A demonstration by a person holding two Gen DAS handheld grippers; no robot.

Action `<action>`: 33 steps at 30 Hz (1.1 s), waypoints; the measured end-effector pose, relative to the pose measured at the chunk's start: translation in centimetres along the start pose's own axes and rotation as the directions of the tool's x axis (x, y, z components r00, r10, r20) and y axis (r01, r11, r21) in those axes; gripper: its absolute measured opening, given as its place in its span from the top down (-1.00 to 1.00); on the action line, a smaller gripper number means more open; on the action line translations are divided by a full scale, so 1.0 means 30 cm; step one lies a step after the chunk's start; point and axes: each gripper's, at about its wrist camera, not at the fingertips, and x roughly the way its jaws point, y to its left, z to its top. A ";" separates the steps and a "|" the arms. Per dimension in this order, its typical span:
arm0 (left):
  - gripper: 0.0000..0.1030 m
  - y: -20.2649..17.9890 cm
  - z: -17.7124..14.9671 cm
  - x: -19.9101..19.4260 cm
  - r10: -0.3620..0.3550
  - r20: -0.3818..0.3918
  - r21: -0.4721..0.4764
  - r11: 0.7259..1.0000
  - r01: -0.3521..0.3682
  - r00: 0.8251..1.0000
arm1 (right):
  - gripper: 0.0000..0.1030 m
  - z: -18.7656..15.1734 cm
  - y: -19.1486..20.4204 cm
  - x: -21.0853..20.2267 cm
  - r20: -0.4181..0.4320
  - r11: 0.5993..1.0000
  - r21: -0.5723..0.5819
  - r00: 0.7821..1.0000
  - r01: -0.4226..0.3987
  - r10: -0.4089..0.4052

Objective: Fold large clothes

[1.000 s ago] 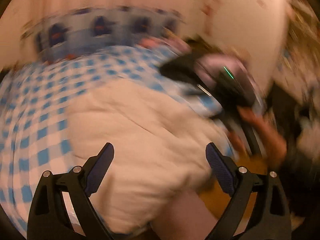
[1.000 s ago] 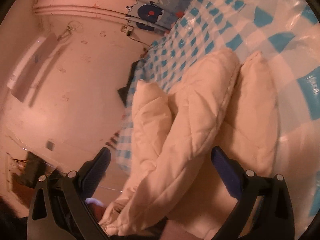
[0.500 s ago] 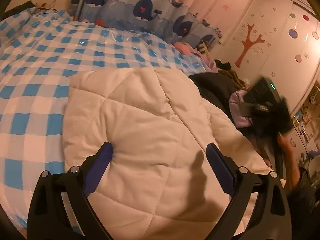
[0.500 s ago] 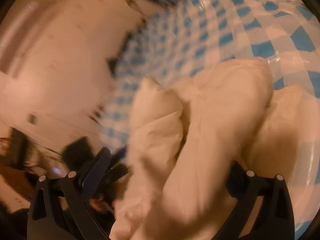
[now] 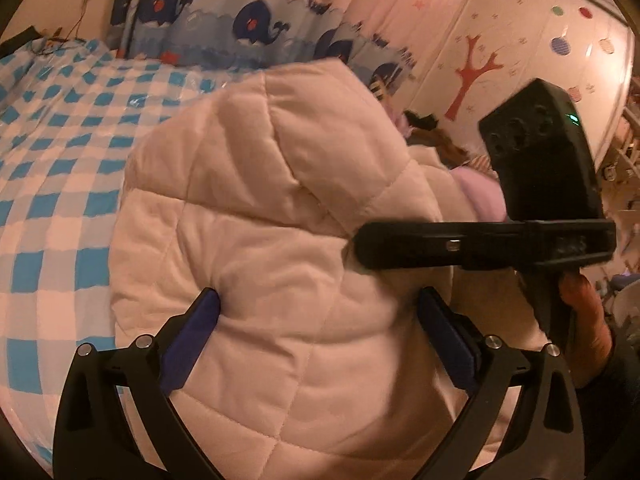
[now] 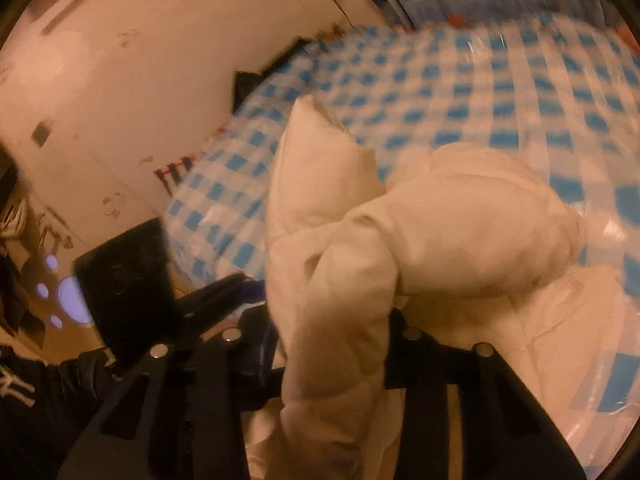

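Observation:
A cream quilted jacket (image 5: 280, 248) lies bunched on the blue-and-white checked bed cover (image 5: 52, 200). My left gripper (image 5: 320, 320) is open, its jaws straddling the jacket's near part. My right gripper (image 6: 332, 344) is shut on a thick fold of the jacket (image 6: 380, 264) and holds it up above the bed; it also shows in the left wrist view (image 5: 480, 240), clamped on the jacket's right edge. The left gripper shows at the left of the right wrist view (image 6: 132, 280).
A whale-print curtain (image 5: 256, 28) hangs behind the bed. A pile of dark and lilac clothes (image 5: 472, 176) lies beyond the jacket at the right. A wall with tree stickers (image 5: 476, 72) stands at the right. The bed cover (image 6: 480, 92) ends near a wall (image 6: 120, 80).
My right gripper has closed on a fold of the jacket and lifted it, raising a hump of fabric. The left gripper has stayed open over the near part.

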 end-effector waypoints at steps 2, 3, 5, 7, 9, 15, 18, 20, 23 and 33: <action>-0.83 -0.065 0.019 -0.036 -0.037 0.032 0.041 0.999 0.035 0.999 | 0.31 -0.005 0.016 -0.086 0.056 1.000 -0.002 0.998 -0.023 0.023; -0.83 -0.092 0.024 -0.040 -0.043 0.038 0.064 0.997 0.041 0.998 | 0.31 -0.020 -0.001 -0.130 0.084 0.999 0.007 0.996 -0.032 0.031; -0.83 -0.177 0.026 -0.007 -0.039 0.017 0.133 0.990 0.037 0.999 | 0.31 -0.060 -0.083 -0.182 0.124 0.997 0.066 0.992 -0.038 0.029; -0.83 -0.228 0.013 0.073 -0.043 -0.045 0.173 0.984 0.050 0.998 | 0.27 -0.139 -0.248 -0.189 0.132 0.982 0.188 0.991 -0.017 -0.008; -0.83 -0.259 -0.023 0.227 0.022 -0.180 0.212 0.977 0.017 0.983 | -0.17 -0.249 -0.447 -0.137 0.108 0.935 0.355 0.993 0.002 -0.043; -0.85 -0.277 -0.037 0.315 0.076 -0.240 0.260 0.966 -0.011 0.968 | -0.29 -0.363 -0.538 -0.171 0.159 0.883 0.470 0.986 -0.025 -0.057; -0.85 -0.248 -0.032 0.311 0.064 -0.236 0.240 0.971 -0.006 0.970 | -0.31 -0.315 -0.455 -0.294 0.195 0.882 0.438 0.940 0.174 -0.281; -0.85 -0.244 -0.028 0.302 0.051 -0.227 0.231 0.973 0.003 0.972 | -0.41 -0.256 -0.387 -0.350 0.290 0.903 0.411 0.920 0.129 -0.264; -0.85 -0.262 -0.027 0.272 0.039 -0.220 0.224 0.975 0.011 0.975 | -0.68 -0.154 -0.291 -0.316 0.320 0.921 0.371 0.914 0.122 -0.249; -0.85 -0.021 0.048 0.098 0.076 -0.072 -0.023 0.997 -0.078 0.995 | -0.83 -0.330 -0.488 0.002 0.214 0.800 0.500 0.848 0.331 -0.484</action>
